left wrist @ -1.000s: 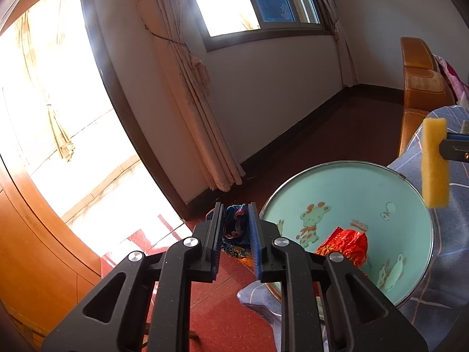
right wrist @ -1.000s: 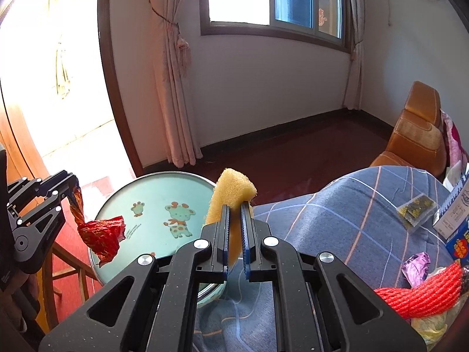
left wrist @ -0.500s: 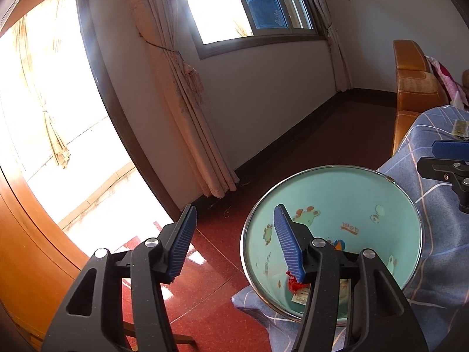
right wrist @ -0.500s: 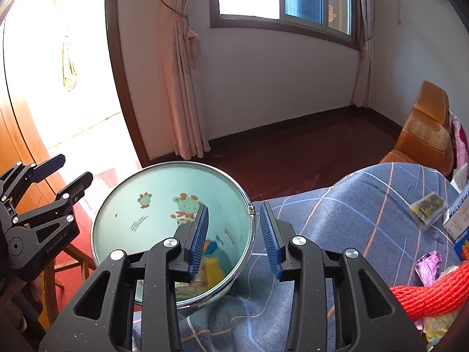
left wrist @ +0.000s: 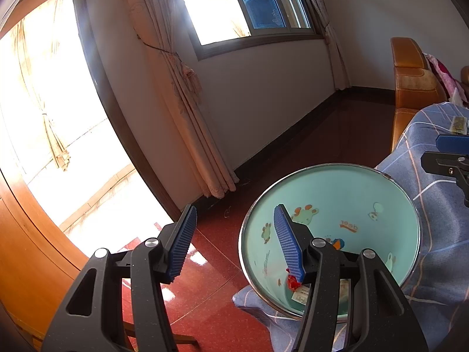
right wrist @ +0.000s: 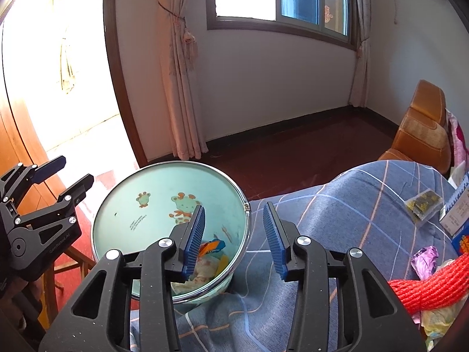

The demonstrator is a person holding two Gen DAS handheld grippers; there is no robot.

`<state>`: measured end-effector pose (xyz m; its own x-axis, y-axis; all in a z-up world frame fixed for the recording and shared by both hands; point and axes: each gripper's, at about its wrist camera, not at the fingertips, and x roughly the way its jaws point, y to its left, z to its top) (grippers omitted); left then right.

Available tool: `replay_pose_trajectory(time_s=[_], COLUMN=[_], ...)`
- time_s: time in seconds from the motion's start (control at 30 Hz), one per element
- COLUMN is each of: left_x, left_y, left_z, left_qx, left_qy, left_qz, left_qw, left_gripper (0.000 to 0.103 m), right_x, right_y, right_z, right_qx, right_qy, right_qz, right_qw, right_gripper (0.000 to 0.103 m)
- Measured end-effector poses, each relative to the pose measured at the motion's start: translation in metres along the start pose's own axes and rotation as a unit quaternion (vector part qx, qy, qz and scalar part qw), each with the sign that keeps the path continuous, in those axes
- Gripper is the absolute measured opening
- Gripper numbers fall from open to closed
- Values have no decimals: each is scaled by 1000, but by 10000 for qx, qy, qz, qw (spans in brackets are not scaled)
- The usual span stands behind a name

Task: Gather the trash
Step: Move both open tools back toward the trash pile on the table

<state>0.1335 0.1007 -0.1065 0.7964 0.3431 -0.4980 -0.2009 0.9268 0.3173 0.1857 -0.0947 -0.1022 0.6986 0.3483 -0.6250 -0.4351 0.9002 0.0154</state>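
I am holding both grippers spread and empty over the bin [right wrist: 140, 187]: the left gripper [left wrist: 234, 243] is hanging at its left rim, the right gripper [right wrist: 234, 237] at its right rim. Wrappers are lying in the bin bottom already. The remaining trash is lying right of the bin on the cloth [right wrist: 337, 205]: a purple wrapper [right wrist: 425, 261], a red net [right wrist: 428, 284], a small packet [right wrist: 423, 202]. I am judging the right gripper nearer; the net's long axis is running roughly left-right, pointing back toward the bin.
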Motion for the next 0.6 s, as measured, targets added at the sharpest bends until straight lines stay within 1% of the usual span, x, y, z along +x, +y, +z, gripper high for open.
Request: replay_pose_trajectory(time_s=[0.2, 0.33, 0.47, 0.6], left_x=[-2, -5, -14, -28], left_y=[-6, -13, -31, -65], left_z=[-1, -4, -6, -10], left_qx=[72, 133, 270, 575], left_qy=[-7, 22, 23, -4], left_qz=[-31, -145, -372, -699], left_qw=[10000, 9998, 9989, 9959], left_gripper=[56, 56, 56, 56], right_x=[-7, -21, -47, -91], right_y=[-3, -8, -21, -45], right_z=[0, -4, -18, -45], right_qx=[37, 82, 196, 401], right_qy=[-67, -129, -168, -297], right_qz=[-15, -119, -260, -539], right_qw=[10000, 9998, 9993, 9973], right_gripper=[44, 46, 49, 54])
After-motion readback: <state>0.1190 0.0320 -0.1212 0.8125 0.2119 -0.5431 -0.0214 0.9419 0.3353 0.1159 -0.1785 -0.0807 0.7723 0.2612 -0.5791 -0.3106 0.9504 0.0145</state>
